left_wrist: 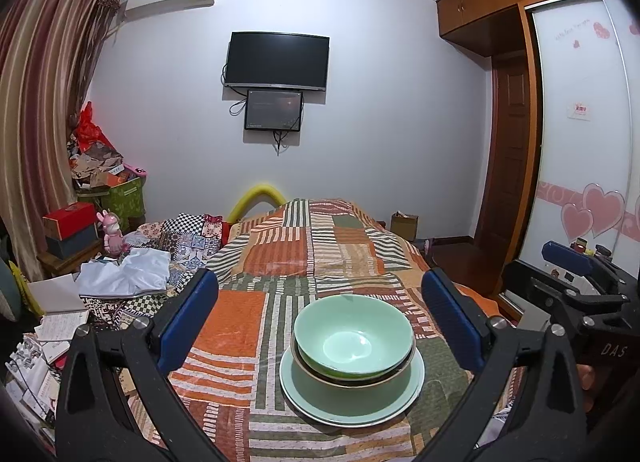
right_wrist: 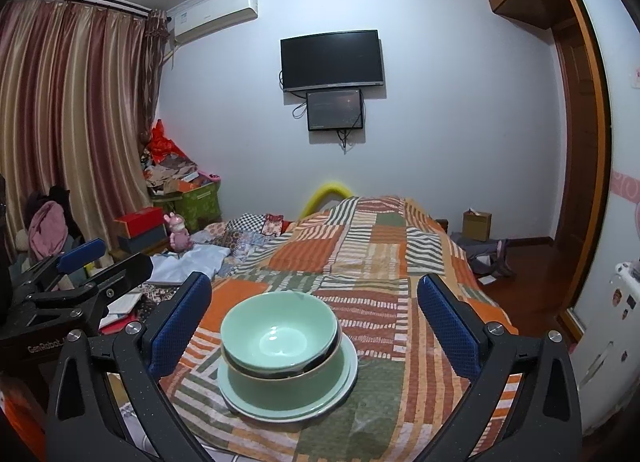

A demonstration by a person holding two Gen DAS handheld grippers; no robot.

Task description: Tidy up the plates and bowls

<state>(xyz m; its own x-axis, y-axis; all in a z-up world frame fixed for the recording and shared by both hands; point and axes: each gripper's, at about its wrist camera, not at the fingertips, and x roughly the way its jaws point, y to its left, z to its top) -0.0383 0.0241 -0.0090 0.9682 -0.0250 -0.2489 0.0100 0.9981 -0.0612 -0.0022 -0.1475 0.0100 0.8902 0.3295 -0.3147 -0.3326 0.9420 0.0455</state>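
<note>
Left wrist view shows the left claw spread wide and empty, with the bowls nested on the plates ahead of it, a stack that looks settled and let go. Seen from the right wrist, the right claw is equally apart, gripping nothing. Nesting saves room and, I judge, steadies the stack near the bed's near edge, on the patchwork quilt. A television hangs on the far wall; curtains cover the window.
</note>
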